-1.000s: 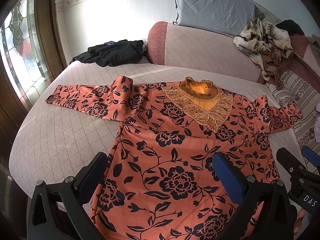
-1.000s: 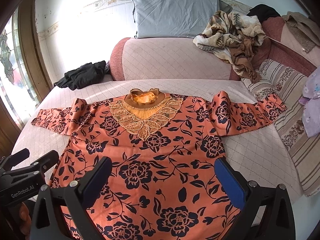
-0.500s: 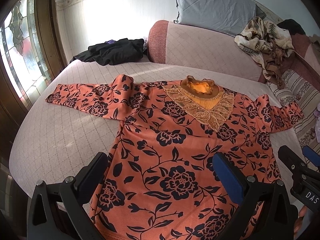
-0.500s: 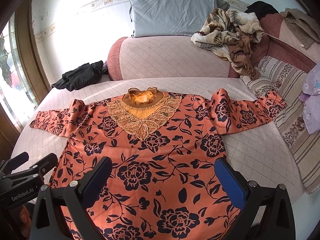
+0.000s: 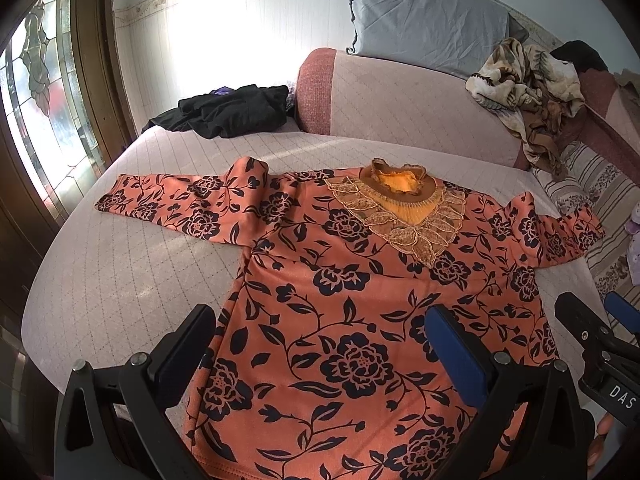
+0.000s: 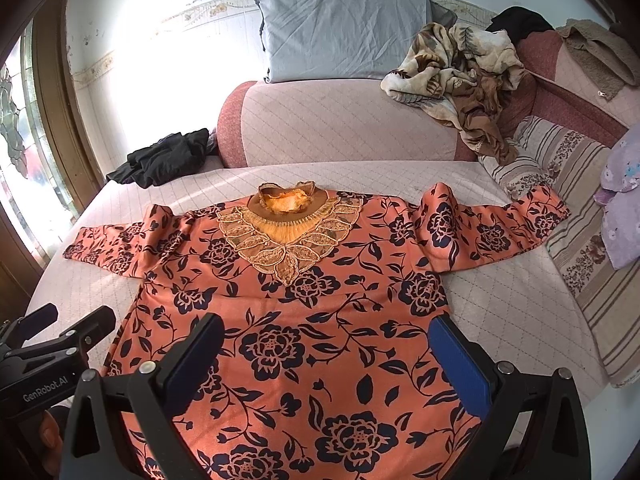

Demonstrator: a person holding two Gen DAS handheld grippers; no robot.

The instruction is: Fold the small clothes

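Observation:
An orange top with a black flower print (image 5: 360,300) lies flat and face up on the pink quilted bed, sleeves spread out to both sides, gold lace collar (image 5: 400,208) at the far end. It also shows in the right wrist view (image 6: 320,320). My left gripper (image 5: 320,344) is open and empty, hovering above the hem's left part. My right gripper (image 6: 324,356) is open and empty above the hem's right part; it also shows at the right edge of the left wrist view (image 5: 600,332). The left gripper shows at the left edge of the right wrist view (image 6: 64,332).
A black garment pile (image 5: 228,110) lies at the bed's far left. A pink bolster (image 6: 340,120) with a grey pillow (image 6: 344,32) and a crumpled patterned blanket (image 6: 460,68) runs along the back. Striped cushions (image 6: 580,248) border the right. A stained-glass window (image 5: 44,92) stands on the left.
Both grippers have drifted slightly; the view of the top has shifted a little. The top has not moved and both grippers stay open.

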